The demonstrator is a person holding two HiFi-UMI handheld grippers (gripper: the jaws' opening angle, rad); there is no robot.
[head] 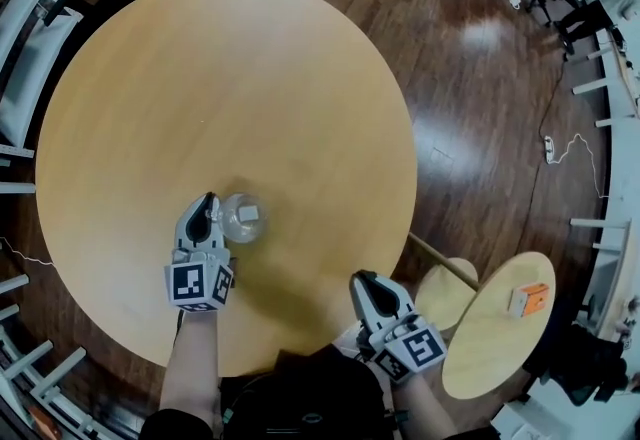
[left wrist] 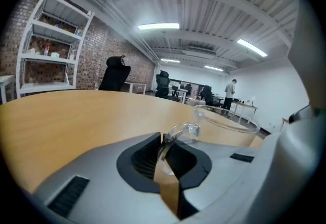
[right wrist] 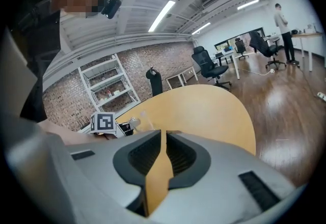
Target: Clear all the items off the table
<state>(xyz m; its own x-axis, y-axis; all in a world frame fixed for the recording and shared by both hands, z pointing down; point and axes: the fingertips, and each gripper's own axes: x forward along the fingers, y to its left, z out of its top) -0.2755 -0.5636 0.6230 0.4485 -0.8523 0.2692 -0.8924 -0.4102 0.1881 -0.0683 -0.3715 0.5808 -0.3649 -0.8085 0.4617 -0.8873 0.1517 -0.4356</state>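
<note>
Our left tongs [left wrist: 164, 142] are clamped on the curved handle [left wrist: 179, 130] of a clear glass cup [head: 243, 217]. The cup stands upright on the round wooden tabletop [head: 250, 68], at the lower centre-left of the head view. We see something small and pale inside the cup, too small to identify. Our right tongs [right wrist: 163, 141] are near the tabletop's lower right edge, pads a narrow slit apart with nothing between them. At lower right, a smaller round table [head: 490, 338] carries an orange and white box [head: 528, 299].

left gripper [head: 208, 202] clamped on glass cup [head: 243, 217] handle, right gripper [head: 363, 280] slightly ajar
</note>
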